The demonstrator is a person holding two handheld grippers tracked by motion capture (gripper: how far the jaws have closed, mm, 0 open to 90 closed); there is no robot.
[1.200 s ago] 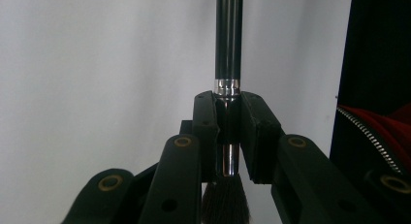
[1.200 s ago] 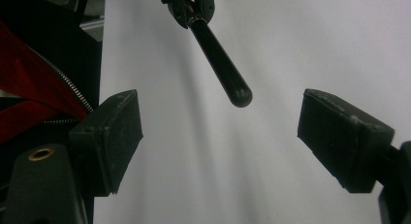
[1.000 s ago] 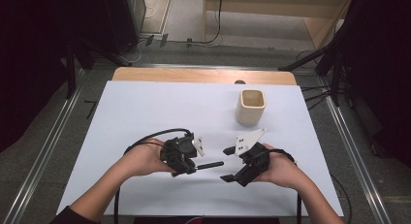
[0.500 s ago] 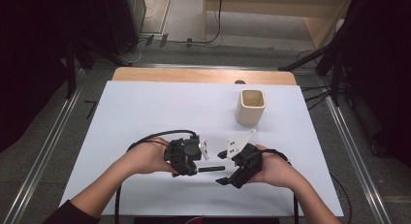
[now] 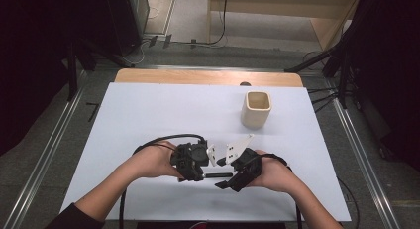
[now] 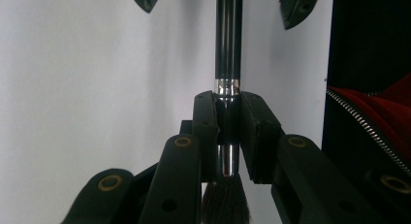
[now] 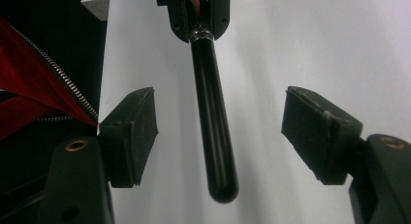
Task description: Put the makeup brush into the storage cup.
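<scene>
Brush (image 6: pixel 227 49) held level just above the white surface (image 5: pixel 148 115), between both hands. Left gripper (image 6: pixel 228 132) fingers pinch its metal ferrule. Right gripper (image 7: pixel 220 132) fingers have just been closing, spread either side of the handle, not touching. Judged light, stiff, glossy and slippery; best taken mid-handle, avoiding the soft bristles.

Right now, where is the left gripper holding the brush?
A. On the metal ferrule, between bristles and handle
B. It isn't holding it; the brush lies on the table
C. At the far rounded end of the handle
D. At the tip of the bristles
A: in the left gripper view the left gripper has its fingers clamped on the silver ferrule of the brush, bristles below and black handle beyond.
</scene>
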